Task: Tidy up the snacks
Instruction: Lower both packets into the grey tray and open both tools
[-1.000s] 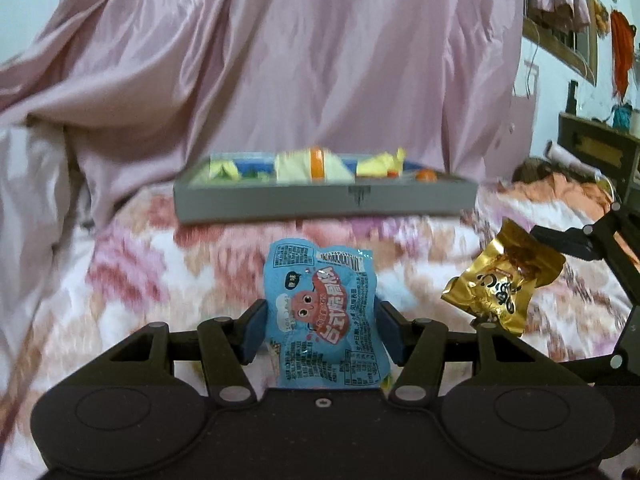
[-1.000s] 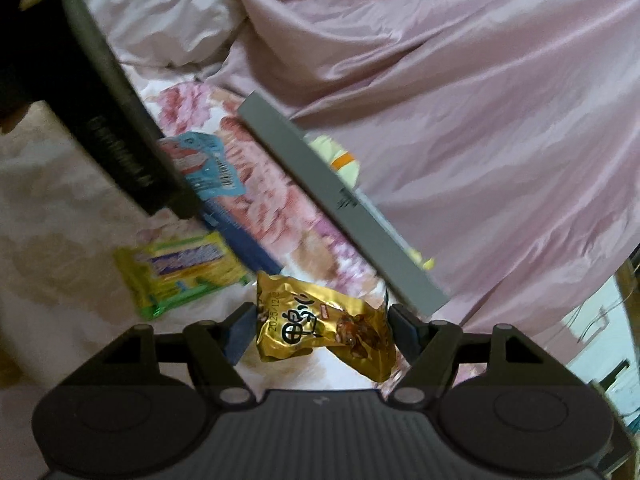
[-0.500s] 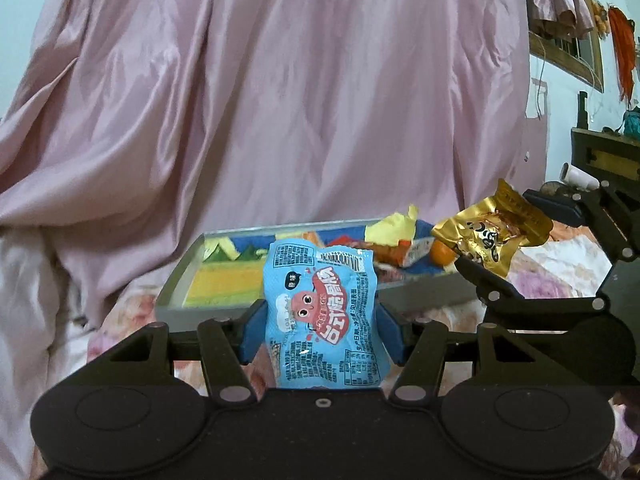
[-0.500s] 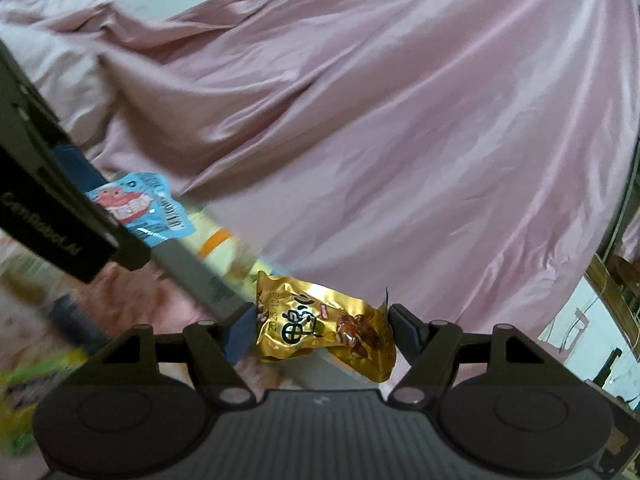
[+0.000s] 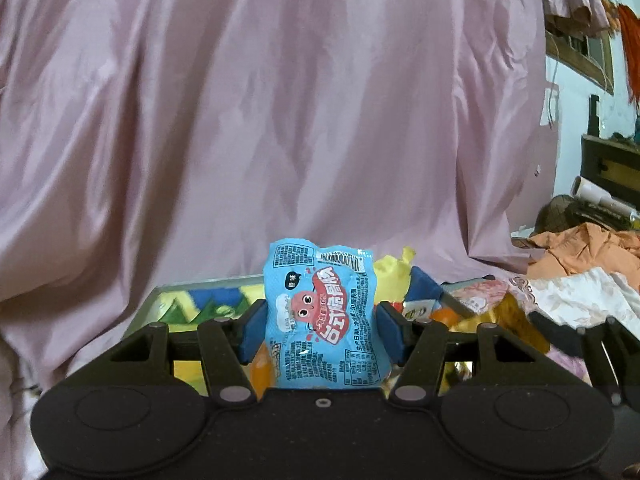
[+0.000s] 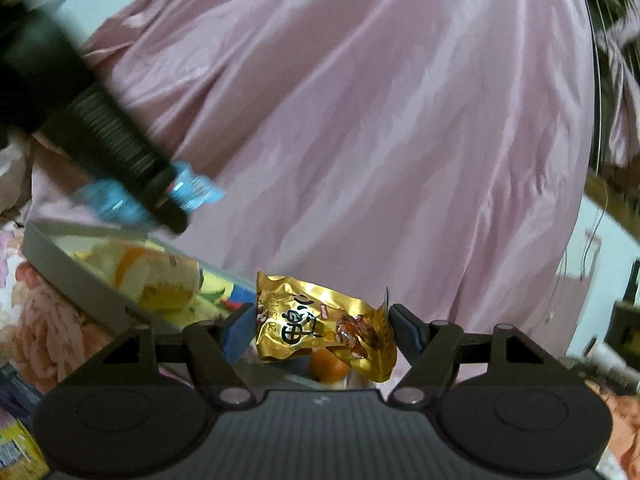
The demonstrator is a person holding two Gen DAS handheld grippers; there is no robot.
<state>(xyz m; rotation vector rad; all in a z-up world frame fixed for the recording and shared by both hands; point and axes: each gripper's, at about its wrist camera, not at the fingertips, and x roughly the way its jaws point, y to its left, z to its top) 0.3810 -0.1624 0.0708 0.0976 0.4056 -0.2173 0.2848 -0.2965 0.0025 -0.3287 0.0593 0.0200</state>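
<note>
— Two packets held?
— Yes. My left claw pinches the blue packet; my right claw grips the gold packet, both above the grey tray.
— What's in the way?
— Pink drape behind; the tray's snacks look blurred, perhaps yellow wrappers.

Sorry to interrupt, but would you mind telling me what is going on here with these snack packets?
A person is sorting snacks into a grey tray on a bed. The left gripper is shut on a blue snack packet, and the right gripper is shut on a gold snack packet. Both packets are held up at the tray, which already holds several snacks. Neither has been let go yet.
</note>
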